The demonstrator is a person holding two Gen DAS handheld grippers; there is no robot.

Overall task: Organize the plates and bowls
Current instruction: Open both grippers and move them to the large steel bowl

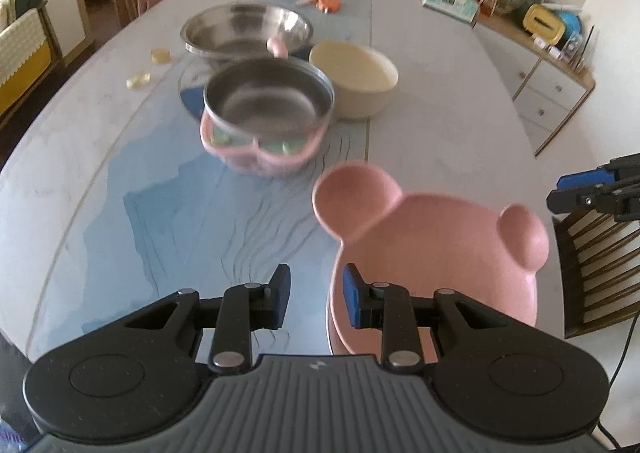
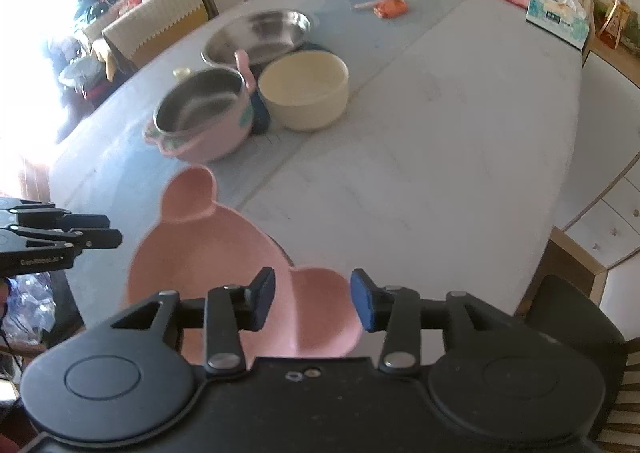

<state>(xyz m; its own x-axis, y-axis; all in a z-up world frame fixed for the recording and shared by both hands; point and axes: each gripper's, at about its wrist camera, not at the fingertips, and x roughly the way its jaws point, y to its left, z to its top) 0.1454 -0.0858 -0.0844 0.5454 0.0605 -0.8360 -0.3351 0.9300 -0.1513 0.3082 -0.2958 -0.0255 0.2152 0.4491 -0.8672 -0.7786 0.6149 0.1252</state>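
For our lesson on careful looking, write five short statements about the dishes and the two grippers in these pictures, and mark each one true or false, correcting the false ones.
1. The left gripper is open and holds nothing. True.
2. The pink bear-shaped plate lies inside the cream bowl. False: it lies by itself on the table, nearest the grippers.
3. The steel-lined pink pot stands between the bear-shaped plate and the wide steel basin. True.
4. The right gripper is clamped on the cream bowl. False: its jaws are open, above an ear of the bear-shaped plate.
5. The cream bowl is full of food. False: it looks empty.
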